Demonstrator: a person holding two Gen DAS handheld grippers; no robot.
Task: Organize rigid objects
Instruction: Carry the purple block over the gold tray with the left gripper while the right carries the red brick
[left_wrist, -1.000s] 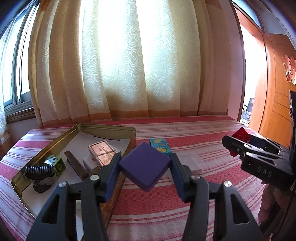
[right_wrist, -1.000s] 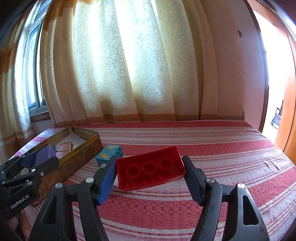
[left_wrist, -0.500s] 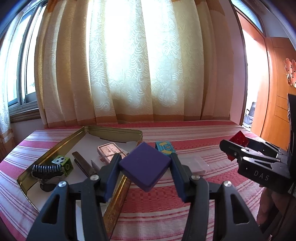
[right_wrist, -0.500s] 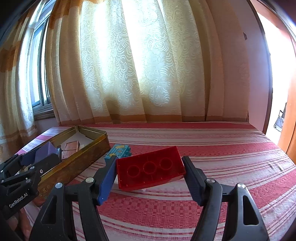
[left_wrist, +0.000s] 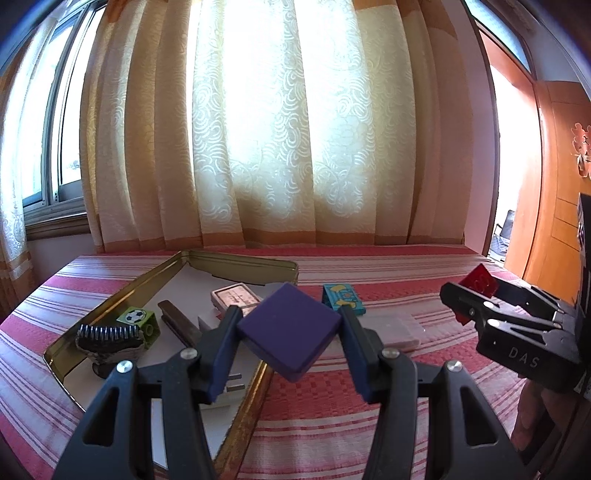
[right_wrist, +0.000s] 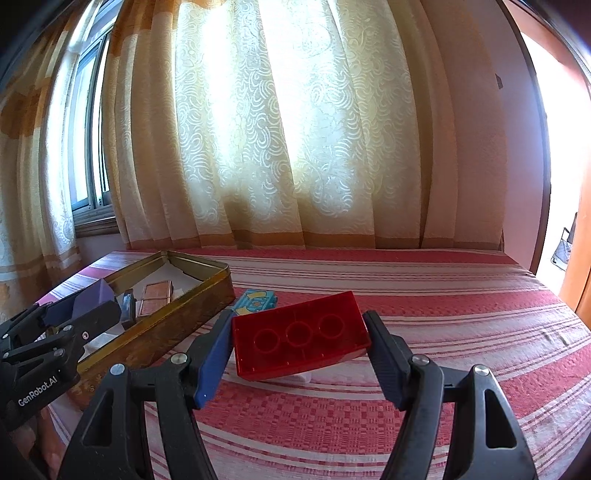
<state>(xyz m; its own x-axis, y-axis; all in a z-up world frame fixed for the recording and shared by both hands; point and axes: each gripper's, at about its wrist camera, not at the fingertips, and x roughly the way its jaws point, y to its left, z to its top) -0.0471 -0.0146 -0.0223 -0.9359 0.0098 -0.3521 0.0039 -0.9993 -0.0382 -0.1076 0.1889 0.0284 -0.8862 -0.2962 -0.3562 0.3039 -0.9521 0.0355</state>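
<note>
My left gripper (left_wrist: 289, 330) is shut on a purple square block (left_wrist: 289, 326), held above the near right rim of the gold tin tray (left_wrist: 110, 295). The tray holds a copper box (left_wrist: 236, 295), a green football brick (left_wrist: 138, 319), a black comb (left_wrist: 107, 332) and a dark bar (left_wrist: 179, 323). My right gripper (right_wrist: 299, 341) is shut on a red brick (right_wrist: 299, 339), held above the cloth right of the tray (right_wrist: 166, 328). A teal block (left_wrist: 343, 299) and a clear box (left_wrist: 397, 328) lie on the cloth between the grippers.
The table carries a red and white striped cloth (right_wrist: 443, 314). Curtains (left_wrist: 295, 147) hang behind its far edge. An orange wooden door (left_wrist: 554, 221) stands at the right. The right gripper shows in the left wrist view (left_wrist: 517, 325), the left gripper in the right wrist view (right_wrist: 55, 332).
Both views have tilted upward and pulled back a little, so the tray and table sit lower in frame. Both grips are unchanged.
</note>
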